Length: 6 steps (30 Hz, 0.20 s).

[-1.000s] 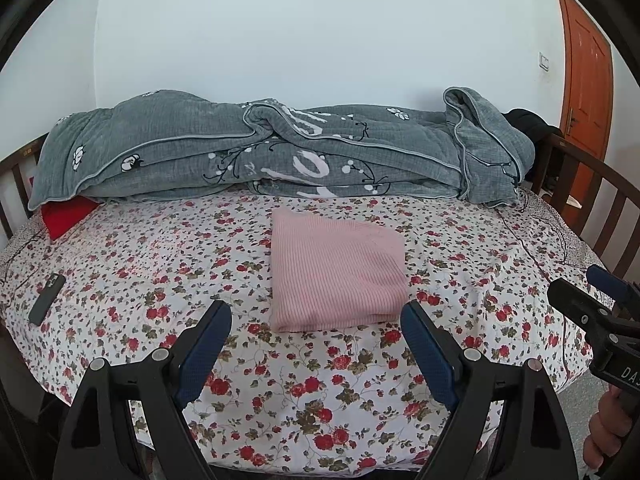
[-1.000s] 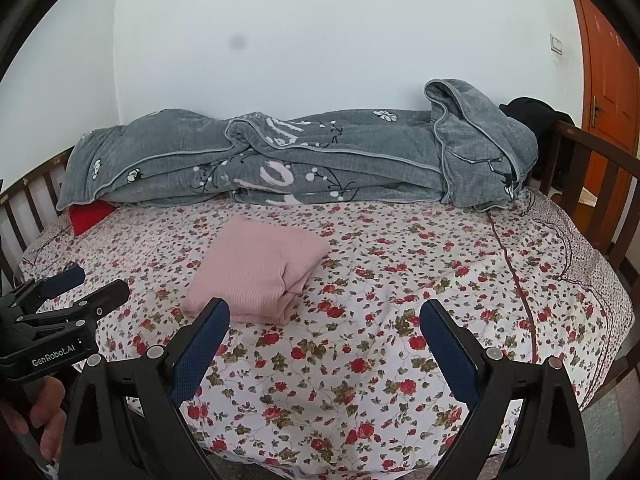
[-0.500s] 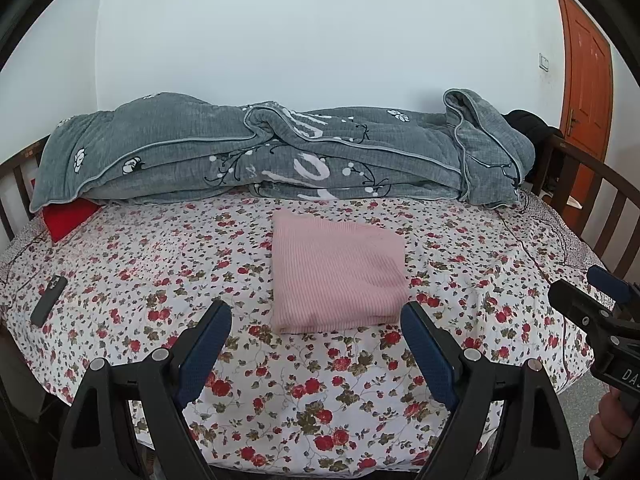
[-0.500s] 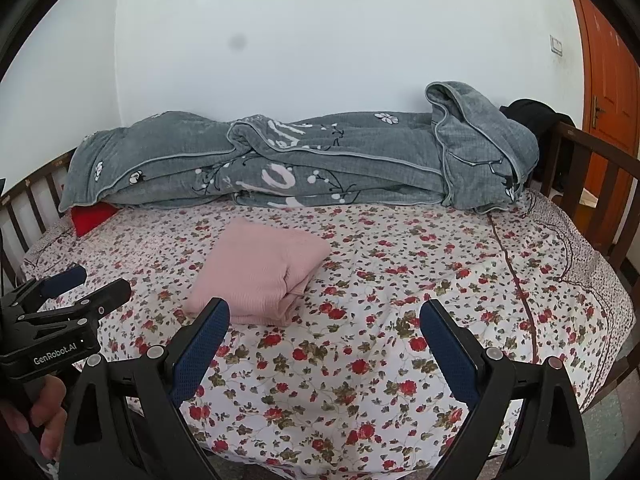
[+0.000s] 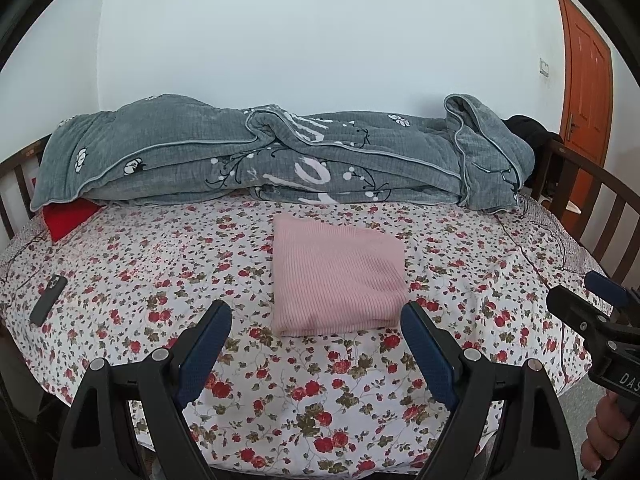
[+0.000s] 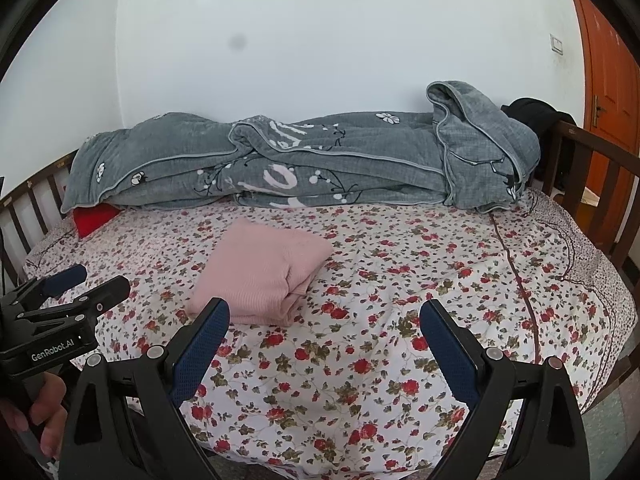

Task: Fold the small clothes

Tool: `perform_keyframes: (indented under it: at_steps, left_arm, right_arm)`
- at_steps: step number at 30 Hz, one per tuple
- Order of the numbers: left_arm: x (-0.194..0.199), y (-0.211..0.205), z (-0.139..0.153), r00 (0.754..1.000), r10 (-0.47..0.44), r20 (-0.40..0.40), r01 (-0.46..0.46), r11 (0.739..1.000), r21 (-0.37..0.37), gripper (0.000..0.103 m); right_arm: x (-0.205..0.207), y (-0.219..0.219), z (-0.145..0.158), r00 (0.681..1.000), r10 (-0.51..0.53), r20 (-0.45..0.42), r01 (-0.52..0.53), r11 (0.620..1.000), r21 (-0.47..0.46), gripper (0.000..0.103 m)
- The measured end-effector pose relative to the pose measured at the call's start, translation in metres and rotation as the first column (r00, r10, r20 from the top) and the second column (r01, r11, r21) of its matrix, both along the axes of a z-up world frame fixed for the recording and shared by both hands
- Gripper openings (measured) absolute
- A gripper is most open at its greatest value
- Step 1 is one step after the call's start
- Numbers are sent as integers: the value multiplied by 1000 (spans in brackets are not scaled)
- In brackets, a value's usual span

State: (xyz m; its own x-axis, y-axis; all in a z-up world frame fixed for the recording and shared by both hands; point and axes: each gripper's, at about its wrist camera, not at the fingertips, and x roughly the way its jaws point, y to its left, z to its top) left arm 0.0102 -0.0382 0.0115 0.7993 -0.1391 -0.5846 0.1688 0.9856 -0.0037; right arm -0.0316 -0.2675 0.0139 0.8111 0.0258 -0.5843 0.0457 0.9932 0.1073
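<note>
A pink ribbed garment [image 5: 336,276] lies folded into a neat rectangle on the floral bedsheet [image 5: 160,280], near the middle of the bed. It also shows in the right wrist view [image 6: 260,272], left of centre. My left gripper [image 5: 316,316] is open and empty, held back from the garment's near edge. My right gripper [image 6: 324,316] is open and empty, to the right of the garment and off it. Each gripper shows at the edge of the other's view, the right gripper [image 5: 580,300] and the left gripper [image 6: 88,284].
A rumpled grey quilt [image 5: 280,156] lies along the wall at the back. A red pillow [image 5: 68,216] peeks out at the back left. A dark phone [image 5: 48,298] lies on the left of the sheet. Wooden rails [image 5: 608,204] bound the bed's right end; an orange door [image 5: 588,92] stands beyond.
Both grippers have drawn back slightly from the bed and stay open. The folded pink garment has not moved.
</note>
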Motion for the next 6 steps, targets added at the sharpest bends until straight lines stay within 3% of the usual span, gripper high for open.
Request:
perform_keyframes:
  at_steps: [6]
  left_arm:
    - [5, -1, 3, 1000, -13, 4, 13, 1000, 9, 87]
  right_arm:
    - [-2, 3, 2, 1000, 9, 14, -9, 1000, -11, 95]
